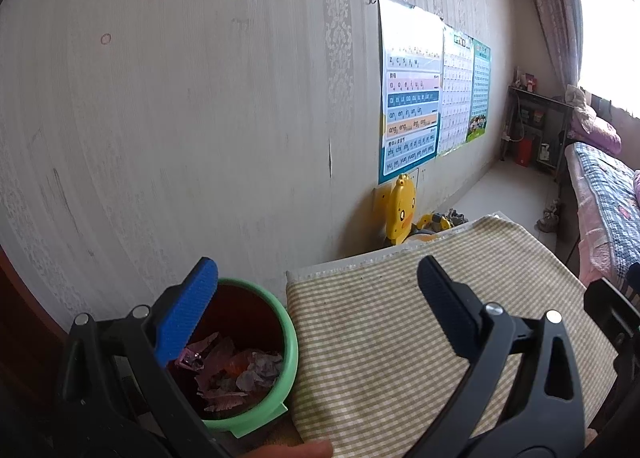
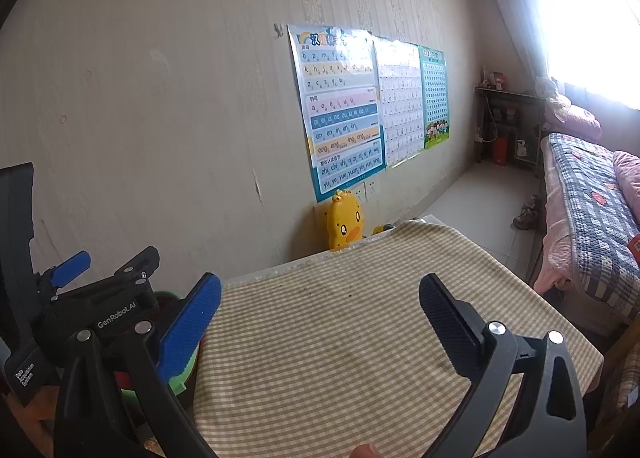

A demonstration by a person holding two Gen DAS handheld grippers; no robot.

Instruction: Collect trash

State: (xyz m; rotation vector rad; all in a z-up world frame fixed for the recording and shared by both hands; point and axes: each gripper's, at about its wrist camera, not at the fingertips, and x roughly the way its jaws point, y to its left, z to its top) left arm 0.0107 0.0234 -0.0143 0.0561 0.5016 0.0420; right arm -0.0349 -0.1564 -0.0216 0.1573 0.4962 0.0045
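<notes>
**Both grippers are hanging open over the table, trash is lying in the bin**

The table [image 2: 360, 338], under a checked cloth, is filling the lower part of both views; its near edge is cut off. At its left side the green bin [image 1: 290, 354] is standing beside the wall, with crumpled trash [image 1: 236, 374] lying inside. The left gripper [image 1: 320, 298] is holding its fingers wide apart and is gripping nothing; one blue pad is hiding part of the bin. The right gripper [image 2: 320, 310] is also spread wide and empty. A fingertip [image 2: 366, 451] is showing at the bottom, mostly cut off.
</notes>
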